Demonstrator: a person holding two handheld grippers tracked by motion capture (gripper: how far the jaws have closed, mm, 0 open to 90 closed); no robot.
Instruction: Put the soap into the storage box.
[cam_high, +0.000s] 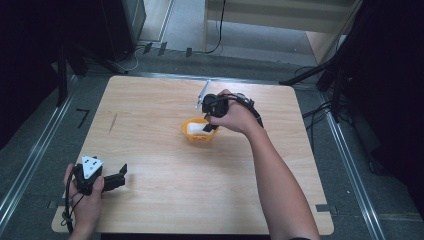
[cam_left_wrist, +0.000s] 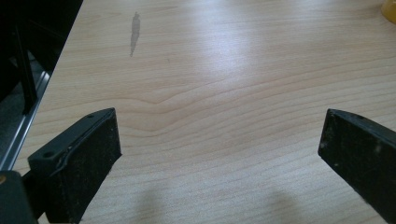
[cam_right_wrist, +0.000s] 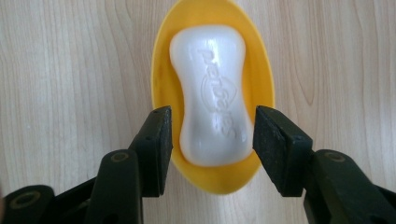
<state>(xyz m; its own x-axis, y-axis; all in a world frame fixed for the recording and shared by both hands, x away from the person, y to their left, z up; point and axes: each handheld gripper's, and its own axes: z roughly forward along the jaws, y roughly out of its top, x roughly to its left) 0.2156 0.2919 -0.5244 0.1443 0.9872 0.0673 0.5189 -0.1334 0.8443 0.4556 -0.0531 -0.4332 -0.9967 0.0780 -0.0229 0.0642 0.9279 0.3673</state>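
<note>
A white bar of soap with raised lettering lies in an oval yellow dish near the middle of the wooden table. My right gripper points down over it, its two black pads either side of the bar's near end with a thin gap showing on each side. In the high view that gripper hangs over the dish and soap. My left gripper rests at the table's front left, jaws wide apart over bare wood.
A thin pale rod lies on the table just behind the right hand. A dark streak marks the wood at the left. The table's left edge drops to a metal rail; stands and cables ring the table.
</note>
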